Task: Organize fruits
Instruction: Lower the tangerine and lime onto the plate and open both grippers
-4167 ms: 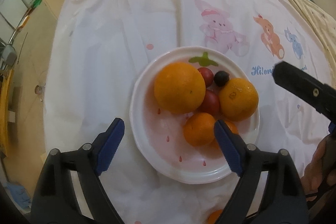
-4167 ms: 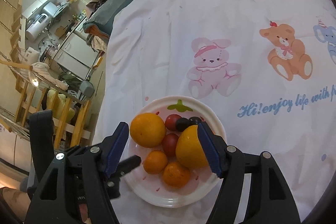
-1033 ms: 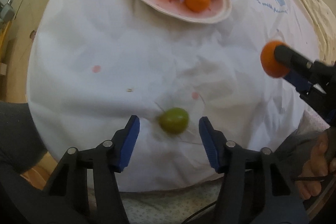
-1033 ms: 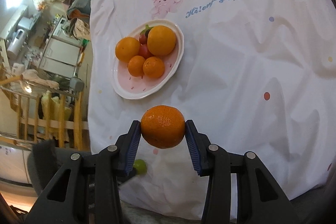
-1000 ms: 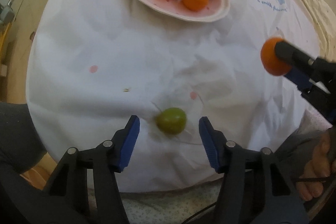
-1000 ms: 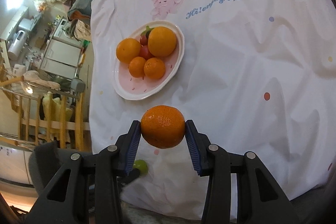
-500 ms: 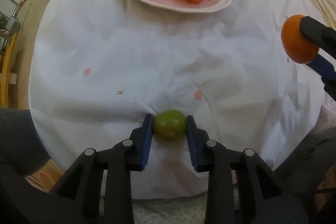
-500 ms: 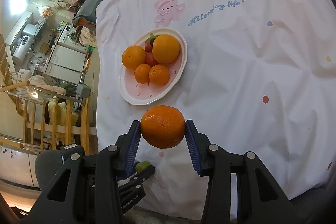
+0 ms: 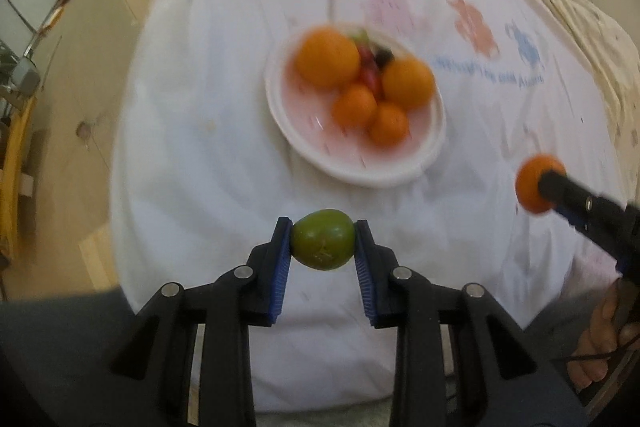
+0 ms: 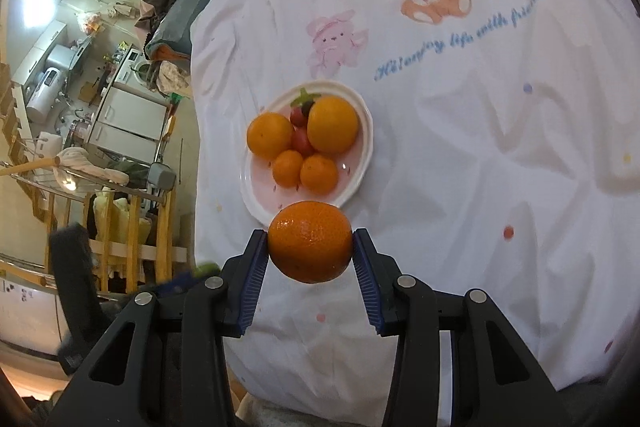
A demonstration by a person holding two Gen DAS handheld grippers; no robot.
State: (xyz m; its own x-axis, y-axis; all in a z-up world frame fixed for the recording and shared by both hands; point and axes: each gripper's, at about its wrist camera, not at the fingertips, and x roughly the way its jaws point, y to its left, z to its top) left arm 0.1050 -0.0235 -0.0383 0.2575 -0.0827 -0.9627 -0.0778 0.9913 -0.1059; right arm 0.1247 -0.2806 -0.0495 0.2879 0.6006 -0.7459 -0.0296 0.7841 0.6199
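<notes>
My left gripper (image 9: pixel 323 245) is shut on a green fruit (image 9: pixel 323 245) and holds it above the white cloth, in front of the plate. My right gripper (image 10: pixel 310 247) is shut on an orange (image 10: pixel 310 247), held above the cloth just before the plate; this orange also shows in the left wrist view (image 9: pixel 534 183) at the right. The white and pink plate (image 9: pixel 434 131) (image 10: pixel 256 195) holds several oranges and small red and dark fruits. The left wrist view is blurred.
The table is covered by a white cloth (image 10: pixel 500 147) printed with cartoon animals and blue writing. Its near edge drops off in front of the grippers (image 9: pixel 320 367). A wooden rack (image 10: pixel 120 223) and kitchen clutter stand to the left of the table.
My left gripper, shut on the green fruit, has lifted it off the cloth and moved toward the plate. My right gripper, holding the orange, has moved closer to the plate.
</notes>
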